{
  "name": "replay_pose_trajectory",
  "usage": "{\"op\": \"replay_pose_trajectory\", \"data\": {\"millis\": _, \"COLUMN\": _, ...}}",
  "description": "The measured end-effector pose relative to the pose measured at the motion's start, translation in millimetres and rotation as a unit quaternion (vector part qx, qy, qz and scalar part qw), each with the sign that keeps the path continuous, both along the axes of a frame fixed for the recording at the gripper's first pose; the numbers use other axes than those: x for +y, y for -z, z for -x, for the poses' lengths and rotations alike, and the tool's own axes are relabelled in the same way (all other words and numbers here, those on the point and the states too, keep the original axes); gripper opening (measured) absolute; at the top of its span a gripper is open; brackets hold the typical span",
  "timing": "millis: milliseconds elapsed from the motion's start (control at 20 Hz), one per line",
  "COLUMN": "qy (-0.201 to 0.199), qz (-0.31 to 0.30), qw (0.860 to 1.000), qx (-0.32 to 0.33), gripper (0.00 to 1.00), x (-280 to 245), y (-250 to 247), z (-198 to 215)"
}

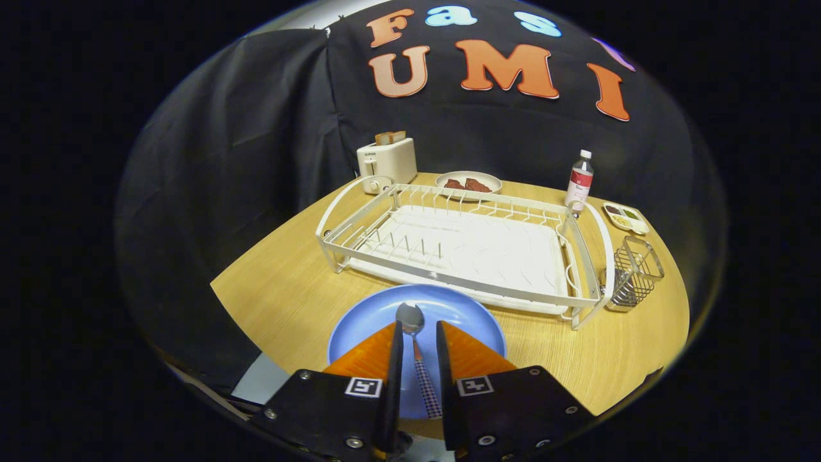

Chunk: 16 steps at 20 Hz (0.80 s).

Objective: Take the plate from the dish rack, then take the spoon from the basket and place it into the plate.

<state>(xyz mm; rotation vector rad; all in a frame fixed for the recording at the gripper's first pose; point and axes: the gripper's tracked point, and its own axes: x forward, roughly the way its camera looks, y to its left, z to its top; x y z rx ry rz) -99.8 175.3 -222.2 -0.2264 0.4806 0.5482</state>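
Tongs (pixel 415 330): fingers slightly apart, flanking spoon (pixel 417 350) handle; grip uncertain. Spoon lies in blue plate (pixel 359 317), just before empty dish rack (pixel 449 253) on tabletop (pixel 282 295). Risk: careless withdrawal snags handle, dragging spoon off plate.

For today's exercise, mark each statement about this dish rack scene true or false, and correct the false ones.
1. The blue plate lies on the table in front of the dish rack. True.
2. The spoon stands in the wire basket. False: it lies between the fingers of the tongs, over the plate.
3. Bread sits in the toaster. True.
4. The bottle lies on its side. False: it stands upright.
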Motion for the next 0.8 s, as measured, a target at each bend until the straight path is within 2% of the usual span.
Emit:
{"op": "replay_pose_trajectory", "data": {"millis": 100, "qy": 0.006, "qz": -0.005, "qw": 1.0, "qx": -0.009, "gripper": 0.42, "x": -5, "y": -10, "z": -5}}
{"op": "replay_pose_trajectory", "data": {"millis": 150, "qy": 0.011, "qz": -0.006, "qw": 1.0, "qx": -0.013, "gripper": 0.56, "x": -9, "y": -15, "z": -8}}
{"op": "replay_pose_trajectory", "data": {"millis": 200, "qy": 0.018, "qz": -0.008, "qw": 1.0, "qx": -0.017, "gripper": 0.64, "x": -12, "y": -21, "z": -11}}
{"op": "replay_pose_trajectory", "data": {"millis": 250, "qy": 0.025, "qz": -0.011, "qw": 0.999, "qx": -0.022, "gripper": 0.8, "x": -16, "y": -28, "z": -15}}
{"op": "replay_pose_trajectory", "data": {"millis": 350, "qy": 0.04, "qz": -0.019, "qw": 0.999, "qx": -0.031, "gripper": 0.97, "x": -22, "y": -43, "z": -21}}
{"op": "replay_pose_trajectory", "data": {"millis": 650, "qy": 0.074, "qz": -0.041, "qw": 0.993, "qx": -0.079, "gripper": 0.99, "x": -36, "y": -107, "z": -43}}
{"op": "replay_pose_trajectory", "data": {"millis": 800, "qy": 0.107, "qz": -0.052, "qw": 0.988, "qx": -0.098, "gripper": 0.99, "x": -55, "y": -139, "z": -54}}
